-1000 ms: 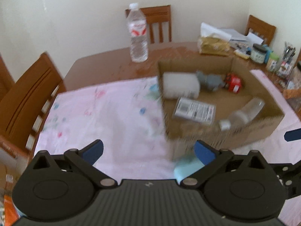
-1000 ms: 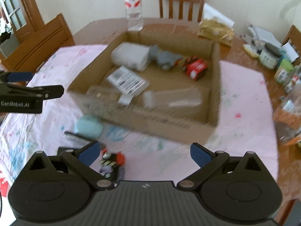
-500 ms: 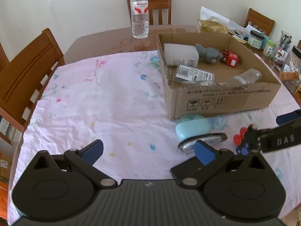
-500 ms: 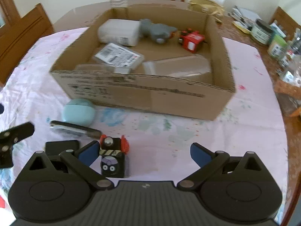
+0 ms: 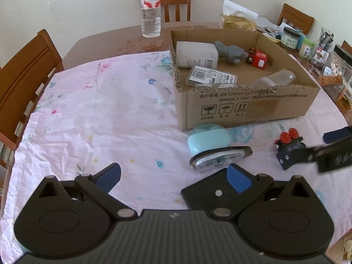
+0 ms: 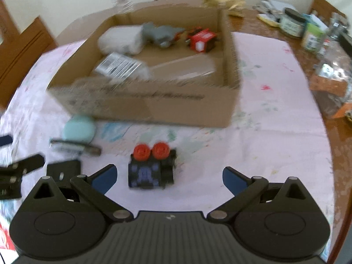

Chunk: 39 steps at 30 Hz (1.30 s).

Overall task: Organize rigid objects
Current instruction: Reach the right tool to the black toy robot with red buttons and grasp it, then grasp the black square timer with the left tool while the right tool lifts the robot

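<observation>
Since 0.5 s ago right tongs [image 6: 168,176] slid left, so toy car [image 6: 151,168] now sits between its wide-open, empty tips. Left tongs [image 5: 173,176] also open, empty. Car on bench [image 6: 264,154] at 6 o'clock of box [image 6: 154,107]; looks light, stiff plastic w/ flat sides, so grip body sides, not red wheels.

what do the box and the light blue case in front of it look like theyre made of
Box: corrugated cardboard, matte brown; fluting shows along its cut top edge and black symbols are printed on its side. Light blue case: probably hard plastic, smooth with a soft sheen and rounded, moulded-looking corners, though the look alone leaves it open.
</observation>
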Available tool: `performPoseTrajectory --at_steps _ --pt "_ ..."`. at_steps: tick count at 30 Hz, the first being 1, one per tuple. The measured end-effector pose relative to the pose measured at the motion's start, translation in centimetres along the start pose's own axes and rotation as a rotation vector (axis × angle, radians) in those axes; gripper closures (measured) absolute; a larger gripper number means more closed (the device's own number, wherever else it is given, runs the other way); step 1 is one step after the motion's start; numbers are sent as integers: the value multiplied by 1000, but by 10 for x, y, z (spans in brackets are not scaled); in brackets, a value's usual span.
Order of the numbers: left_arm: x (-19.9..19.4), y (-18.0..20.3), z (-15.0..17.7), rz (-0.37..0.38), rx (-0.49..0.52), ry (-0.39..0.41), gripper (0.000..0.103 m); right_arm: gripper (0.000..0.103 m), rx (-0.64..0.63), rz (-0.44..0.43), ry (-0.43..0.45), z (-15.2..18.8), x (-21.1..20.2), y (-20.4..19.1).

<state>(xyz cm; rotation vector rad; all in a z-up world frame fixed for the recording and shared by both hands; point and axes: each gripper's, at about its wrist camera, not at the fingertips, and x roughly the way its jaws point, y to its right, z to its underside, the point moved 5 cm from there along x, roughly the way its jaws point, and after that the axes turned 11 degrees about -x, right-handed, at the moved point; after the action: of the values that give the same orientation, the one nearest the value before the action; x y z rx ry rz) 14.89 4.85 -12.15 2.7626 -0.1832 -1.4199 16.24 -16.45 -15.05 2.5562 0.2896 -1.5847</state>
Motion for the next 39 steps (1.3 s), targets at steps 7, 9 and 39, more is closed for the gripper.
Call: performPoseTrajectory --at_steps 7,9,39 --pt "6 8 14 -2 4 -46 1 0 -109 54 12 8 24 -18" --pt "8 10 19 -6 3 -60 1 0 -114 67 18 9 28 -14" --pt "28 17 43 -99 -158 -71 1 0 -261 -21 73 14 23 4"
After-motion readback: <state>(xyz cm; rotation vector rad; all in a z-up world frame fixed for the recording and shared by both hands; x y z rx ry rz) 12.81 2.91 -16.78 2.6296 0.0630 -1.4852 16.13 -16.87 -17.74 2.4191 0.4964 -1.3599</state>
